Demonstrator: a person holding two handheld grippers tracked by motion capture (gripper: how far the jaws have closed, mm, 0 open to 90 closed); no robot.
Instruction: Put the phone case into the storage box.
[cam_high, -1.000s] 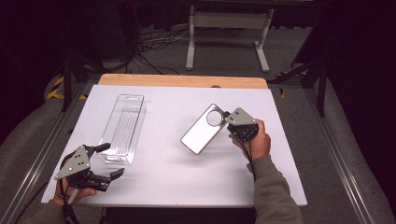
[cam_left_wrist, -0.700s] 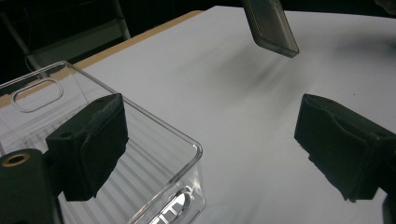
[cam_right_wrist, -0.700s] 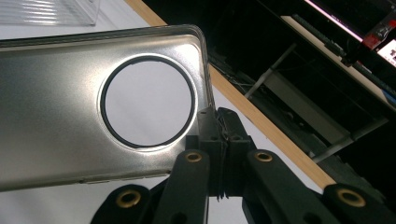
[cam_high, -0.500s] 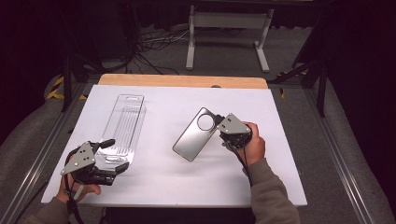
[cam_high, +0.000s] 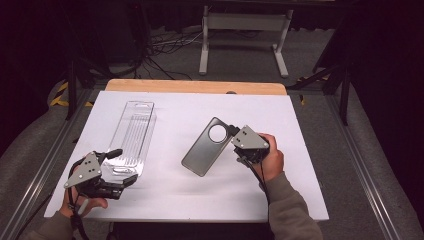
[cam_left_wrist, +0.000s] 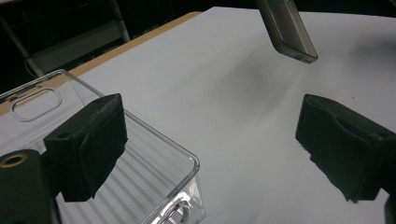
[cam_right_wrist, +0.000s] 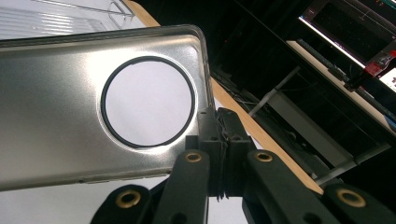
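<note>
Leftward across the white table (cam_high: 210, 200) has travelled the grey phone case with a round camera cutout (cam_high: 207, 146), carried by the right gripper (cam_high: 235, 141), whose jaws pinch its edge beside the cutout. Up close, the right gripper view shows that clamp on the thin rim. The left gripper (cam_high: 122, 167), jaws spread wide and holding nothing, sits at the near end of the clear ribbed plastic tray (cam_high: 131, 137); its view shows one pad over the tray's corner, the case's end raised beyond.
</note>
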